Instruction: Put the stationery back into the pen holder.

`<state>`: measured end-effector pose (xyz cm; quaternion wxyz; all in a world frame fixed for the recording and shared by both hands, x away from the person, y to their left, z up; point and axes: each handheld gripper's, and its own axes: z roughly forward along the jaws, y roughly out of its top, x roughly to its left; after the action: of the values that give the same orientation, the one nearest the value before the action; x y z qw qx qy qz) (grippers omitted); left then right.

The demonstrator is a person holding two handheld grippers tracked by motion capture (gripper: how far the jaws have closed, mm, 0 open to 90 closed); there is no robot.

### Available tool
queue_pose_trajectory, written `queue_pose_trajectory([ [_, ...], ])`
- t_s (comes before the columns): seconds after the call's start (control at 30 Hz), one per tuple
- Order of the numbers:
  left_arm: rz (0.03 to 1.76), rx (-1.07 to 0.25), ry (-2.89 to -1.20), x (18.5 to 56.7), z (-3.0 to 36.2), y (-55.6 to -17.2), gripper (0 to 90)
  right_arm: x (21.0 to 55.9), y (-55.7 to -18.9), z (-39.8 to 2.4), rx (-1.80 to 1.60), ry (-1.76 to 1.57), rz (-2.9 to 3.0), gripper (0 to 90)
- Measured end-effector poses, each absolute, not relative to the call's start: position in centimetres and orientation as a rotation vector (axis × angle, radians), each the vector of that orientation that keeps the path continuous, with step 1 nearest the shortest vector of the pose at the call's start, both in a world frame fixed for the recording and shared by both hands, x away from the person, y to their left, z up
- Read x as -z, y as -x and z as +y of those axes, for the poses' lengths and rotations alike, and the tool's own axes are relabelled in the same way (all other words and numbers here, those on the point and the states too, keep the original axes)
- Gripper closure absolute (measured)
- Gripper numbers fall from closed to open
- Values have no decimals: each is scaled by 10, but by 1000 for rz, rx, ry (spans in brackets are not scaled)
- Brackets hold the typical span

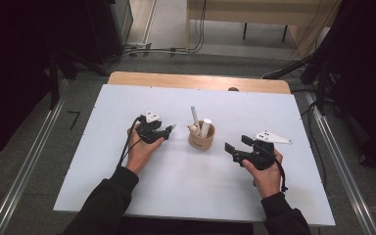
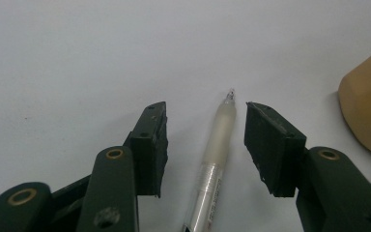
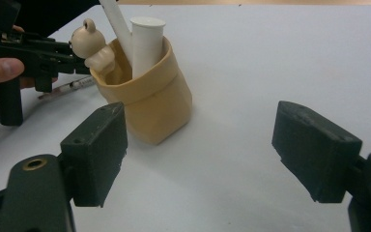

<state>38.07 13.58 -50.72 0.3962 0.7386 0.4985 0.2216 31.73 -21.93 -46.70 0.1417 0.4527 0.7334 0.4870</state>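
Clear plastic with a frosted grip section, the pen (image 2: 216,154) lies flat on the white table (image 1: 176,181), just to the left of the tan pen holder (image 1: 201,137) as the high view shows it. In the left gripper view its long axis runs nearly in line with the jaws, leaning slightly to the right, with the bare tip pointing away from the hand and the barrel running back under the left gripper (image 2: 205,145). That gripper is partly open and straddles the pen: one black jaw stands on each side of the grip section, and there is a gap between each pad and the pen, so nothing is clamped yet. On the other side of the pen holder, the right gripper (image 3: 217,154) stands apart from it, jaws spread wide and empty over bare table. A white tube (image 3: 147,43) and a small bear figure (image 3: 89,43) sit in the holder.
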Motion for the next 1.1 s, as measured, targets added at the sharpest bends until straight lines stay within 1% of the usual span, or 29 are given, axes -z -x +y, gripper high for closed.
queue_pose_trajectory([
  [0.23,1253,-536,-1899,509,134,-382,607,468,-318,-219,-1402,-1302,2120,189],
  [0.37,1259,-532,-1927,509,132,-384,626,469,-319,-220,-1393,-1313,2128,189],
  [0.67,1255,-572,-1950,510,129,-382,707,469,-319,-220,-1394,-1313,2131,189],
  [0.8,1234,-580,-1963,510,127,-382,760,470,-319,-220,-1392,-1310,2134,189],
  [1.1,1247,-545,-1948,509,130,-383,813,470,-319,-219,-1393,-1313,2135,189],
])
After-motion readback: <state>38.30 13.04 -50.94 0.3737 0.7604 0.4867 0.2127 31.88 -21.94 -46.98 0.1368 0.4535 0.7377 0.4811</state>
